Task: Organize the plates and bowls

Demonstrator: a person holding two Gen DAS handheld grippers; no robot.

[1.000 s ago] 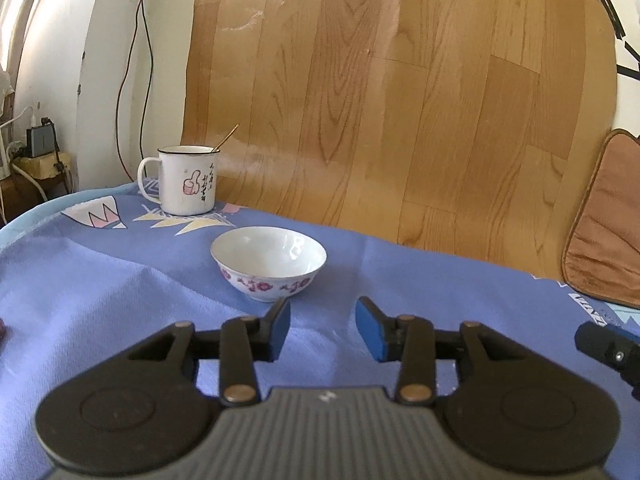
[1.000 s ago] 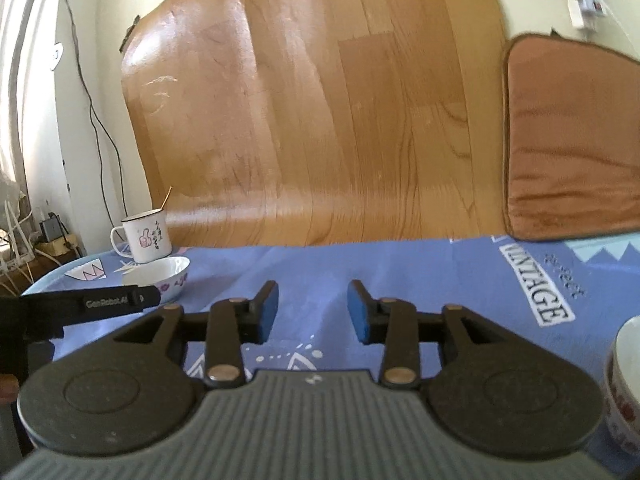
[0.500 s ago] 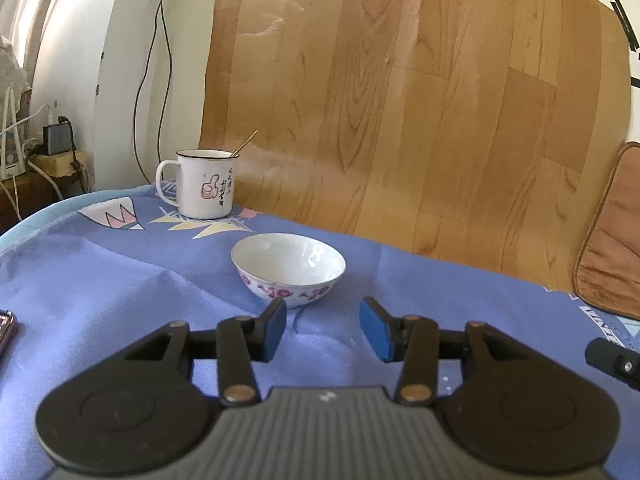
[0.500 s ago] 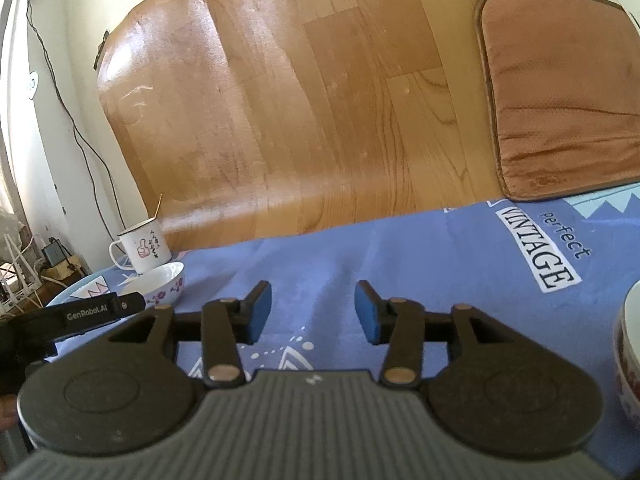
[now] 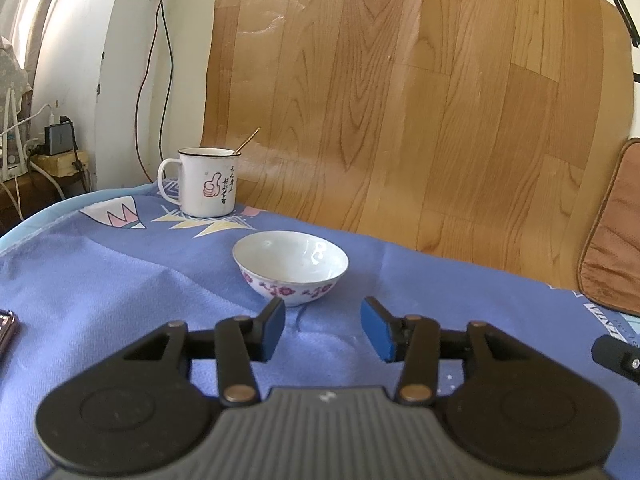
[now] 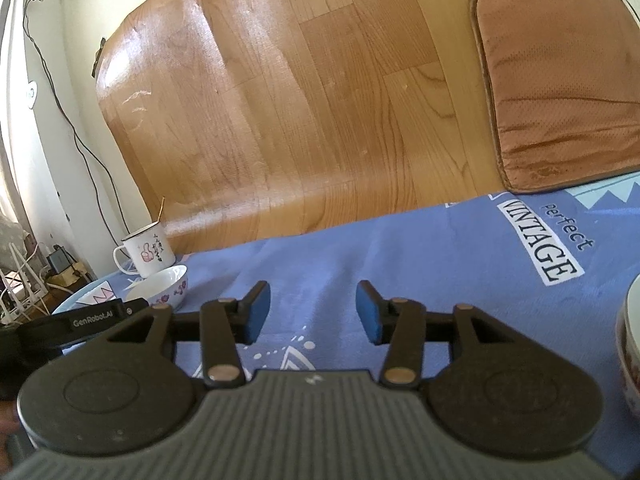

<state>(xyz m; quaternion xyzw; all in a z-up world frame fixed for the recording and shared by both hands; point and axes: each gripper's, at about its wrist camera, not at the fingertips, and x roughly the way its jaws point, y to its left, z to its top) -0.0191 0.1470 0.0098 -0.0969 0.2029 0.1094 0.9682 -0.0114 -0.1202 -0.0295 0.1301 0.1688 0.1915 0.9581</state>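
Left wrist view: a white bowl (image 5: 291, 266) with purple flowers sits upright on the blue cloth (image 5: 100, 280), just beyond the left gripper (image 5: 322, 330), nearer its left finger. Those fingers stand apart, nothing between them. A mug (image 5: 206, 188) stands farther back. Right gripper (image 6: 312, 312) has just been opening, fingers empty; a second bowl (image 6: 630, 344) shows at its right.
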